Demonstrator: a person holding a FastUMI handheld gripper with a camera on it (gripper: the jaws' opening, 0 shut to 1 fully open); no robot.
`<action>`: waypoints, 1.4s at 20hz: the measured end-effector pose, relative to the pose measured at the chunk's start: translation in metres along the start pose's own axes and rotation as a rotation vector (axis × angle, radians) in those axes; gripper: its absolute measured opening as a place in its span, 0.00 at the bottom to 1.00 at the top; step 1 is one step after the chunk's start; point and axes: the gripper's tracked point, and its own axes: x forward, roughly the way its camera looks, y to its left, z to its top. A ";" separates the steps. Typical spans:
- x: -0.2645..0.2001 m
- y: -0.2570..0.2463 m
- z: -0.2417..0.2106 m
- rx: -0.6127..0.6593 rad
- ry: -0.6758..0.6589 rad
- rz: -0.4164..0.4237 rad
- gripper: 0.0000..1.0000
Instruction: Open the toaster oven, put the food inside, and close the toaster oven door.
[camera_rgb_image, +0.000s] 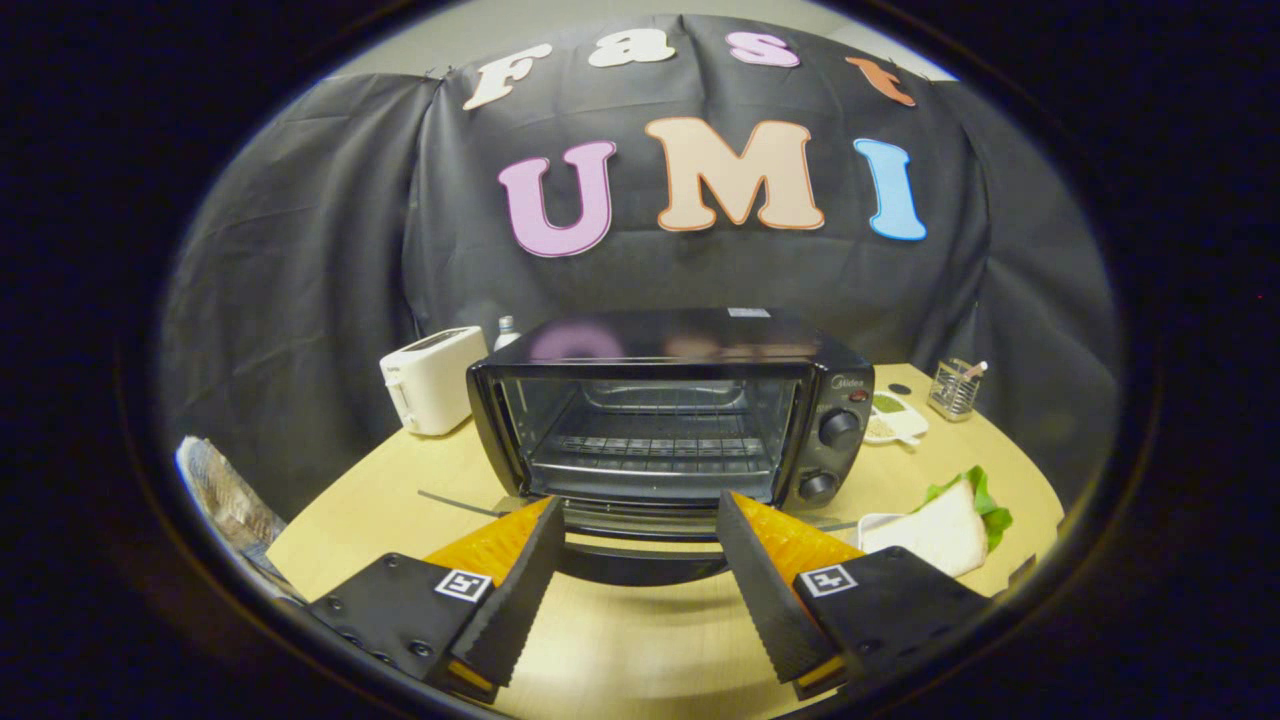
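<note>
Fingers of the gripper stand wide apart, gripping nothing, their tips beside the lowered door of the toaster oven on the counter. Right of them, a sandwich lies on a plate.

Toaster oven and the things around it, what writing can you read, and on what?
Toaster oven, brand mark above the knobs: too blurred to read.
Sticker on its top: too small.
Square tags by the open gripper's fingers: patterns, no words.
White toaster: none visible.
</note>
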 end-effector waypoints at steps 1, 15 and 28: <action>-0.001 0.000 -0.003 -0.003 0.008 0.000 0.96; -0.002 -0.003 -0.053 0.065 0.197 0.010 0.94; 0.017 -0.007 -0.116 -0.018 0.370 0.011 0.94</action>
